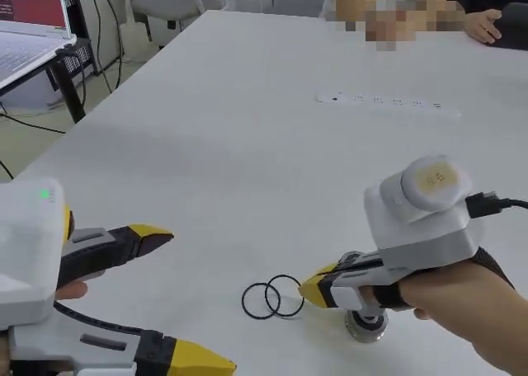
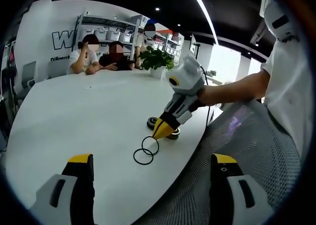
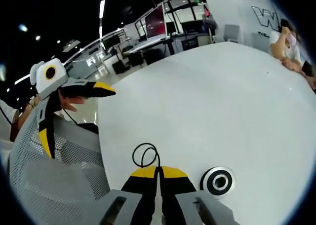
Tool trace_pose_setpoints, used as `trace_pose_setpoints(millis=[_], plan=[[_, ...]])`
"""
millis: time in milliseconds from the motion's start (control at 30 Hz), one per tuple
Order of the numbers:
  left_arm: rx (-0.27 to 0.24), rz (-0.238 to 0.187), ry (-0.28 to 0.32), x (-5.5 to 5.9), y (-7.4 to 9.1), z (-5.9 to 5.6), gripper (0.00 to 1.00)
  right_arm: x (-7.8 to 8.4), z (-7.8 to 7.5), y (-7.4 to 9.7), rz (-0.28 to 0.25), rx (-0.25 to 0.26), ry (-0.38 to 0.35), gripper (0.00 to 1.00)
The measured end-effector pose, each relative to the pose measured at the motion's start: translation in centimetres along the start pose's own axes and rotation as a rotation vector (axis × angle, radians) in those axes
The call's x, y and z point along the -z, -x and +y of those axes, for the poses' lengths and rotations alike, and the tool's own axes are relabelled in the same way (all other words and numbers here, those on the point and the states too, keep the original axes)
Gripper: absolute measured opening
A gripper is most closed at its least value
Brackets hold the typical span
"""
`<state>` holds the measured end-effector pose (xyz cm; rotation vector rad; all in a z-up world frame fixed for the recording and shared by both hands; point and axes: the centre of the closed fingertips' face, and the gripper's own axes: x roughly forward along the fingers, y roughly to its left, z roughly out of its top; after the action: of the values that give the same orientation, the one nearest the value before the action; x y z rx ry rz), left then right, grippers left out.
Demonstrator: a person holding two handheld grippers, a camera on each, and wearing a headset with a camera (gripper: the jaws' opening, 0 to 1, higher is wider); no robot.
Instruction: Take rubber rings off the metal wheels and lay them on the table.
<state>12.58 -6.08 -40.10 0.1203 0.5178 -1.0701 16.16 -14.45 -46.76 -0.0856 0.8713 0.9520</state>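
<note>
Two thin black rubber rings (image 1: 271,298) lie overlapped on the white table (image 1: 247,145). My right gripper (image 1: 307,291) has its yellow tips shut at the right-hand ring's edge; in the right gripper view the ring (image 3: 144,155) runs into the closed jaws of the right gripper (image 3: 159,171). A metal wheel (image 1: 365,324) with a dark centre stands just under that gripper, to the right of the tips in its own view, wheel (image 3: 218,181). My left gripper (image 1: 186,298) is open at the near left, nothing in it. From the left gripper (image 2: 153,161) I see the rings (image 2: 146,151) and two wheels (image 2: 173,134).
A white power strip (image 1: 379,101) lies across the far half of the table. People sit at the far end (image 2: 101,57). A laptop (image 1: 25,30) stands on a side stand at the far left. A mesh chair seat (image 2: 237,136) is near the table's edge.
</note>
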Motion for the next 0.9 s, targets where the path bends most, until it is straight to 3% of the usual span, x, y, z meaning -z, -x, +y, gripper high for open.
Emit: trace_pose_setpoints(millis=[300,900], plan=[[-0.003,0.011,0.001,0.1,0.0,0.0,0.97,-0.3,-0.8,0.3,-0.011,0.032,0.019,0.05],[0.009,0.026,-0.008,0.3,-0.1,-0.2,0.98,-5.3,-1.3,4.6,-0.217,0.052,0.024,0.08]])
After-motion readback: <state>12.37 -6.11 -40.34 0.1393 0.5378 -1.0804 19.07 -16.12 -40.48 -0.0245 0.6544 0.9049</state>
